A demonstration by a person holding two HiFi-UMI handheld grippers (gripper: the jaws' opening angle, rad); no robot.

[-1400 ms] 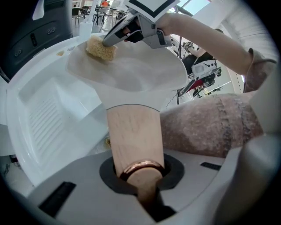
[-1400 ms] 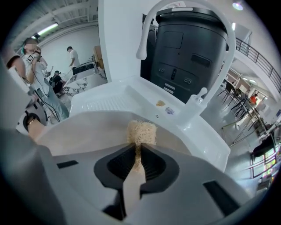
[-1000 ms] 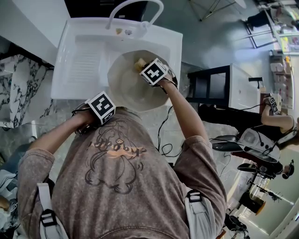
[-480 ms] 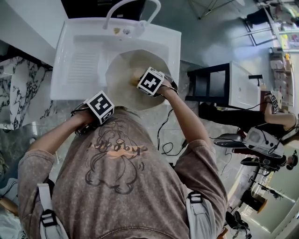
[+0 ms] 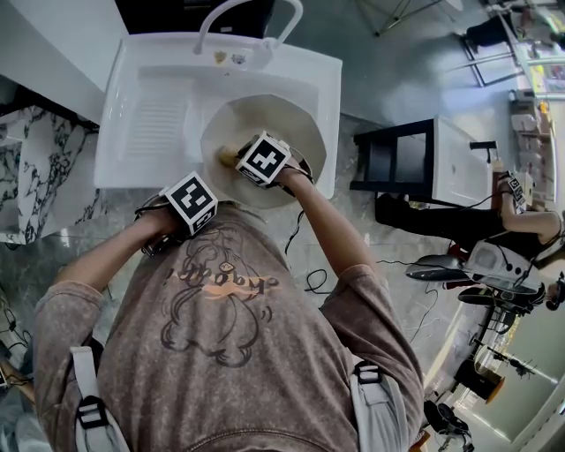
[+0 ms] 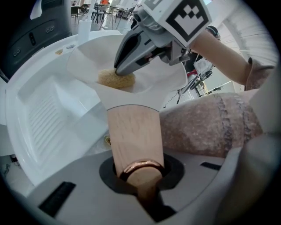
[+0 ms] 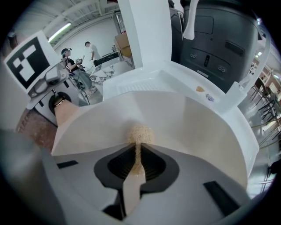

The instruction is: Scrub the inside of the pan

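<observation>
From the head view, the marker cube hides the right gripper's jaws and most of the sponge. Its own view shows them clenched on that sponge, with only a tan tuft poking past the tips. The left gripper is clamped on the pan's wooden handle, just above a copper ring. The handle's end is buried between the jaws. The pan is cream-white and smooth inside and lies tilted in the white sink, with the sponge pressed at 9 o'clock on its inner wall. A small yellowish bit, perhaps soap, sits by the faucet at 12 o'clock. A grey floor lies at 2 o'clock.
</observation>
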